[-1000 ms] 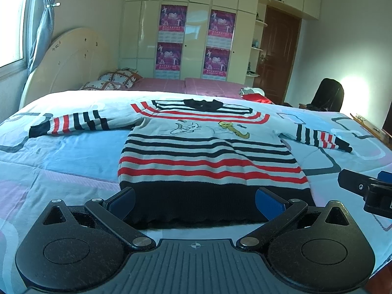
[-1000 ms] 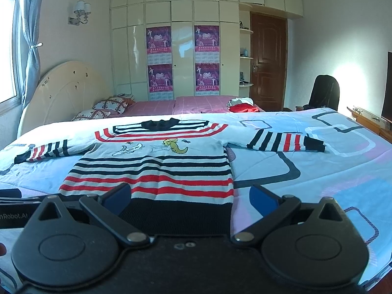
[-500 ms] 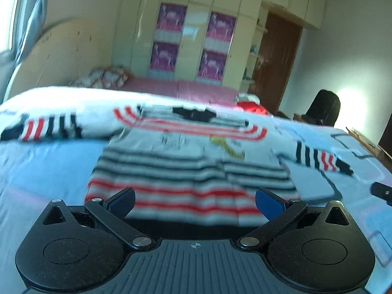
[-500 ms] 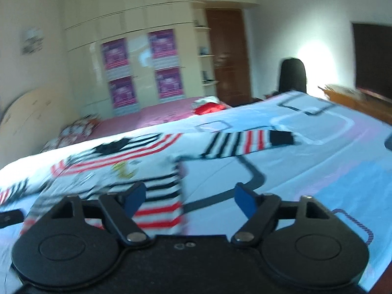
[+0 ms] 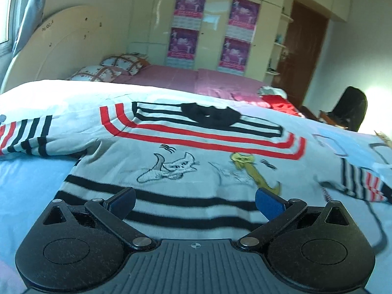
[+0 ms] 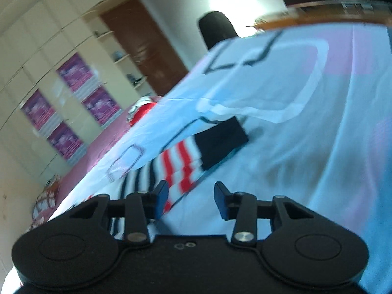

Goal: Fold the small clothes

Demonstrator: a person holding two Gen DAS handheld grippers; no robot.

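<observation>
Sweater [image 5: 186,156], small, knitted, white with red and black stripes and a cat motif, lies flat on a pale blue patterned bedspread [image 5: 29,178], sleeves spread. Left gripper [image 5: 194,199], black with blue pads, hovers over its chest, jaws wide apart, holding nothing. Right gripper [image 6: 191,196] is tilted, jaws parted and empty, beside the striped sleeve with black cuff [image 6: 188,154].

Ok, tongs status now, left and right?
Left tongs: open, empty, over the sweater.
Right tongs: open, empty, by the striped sleeve.
</observation>
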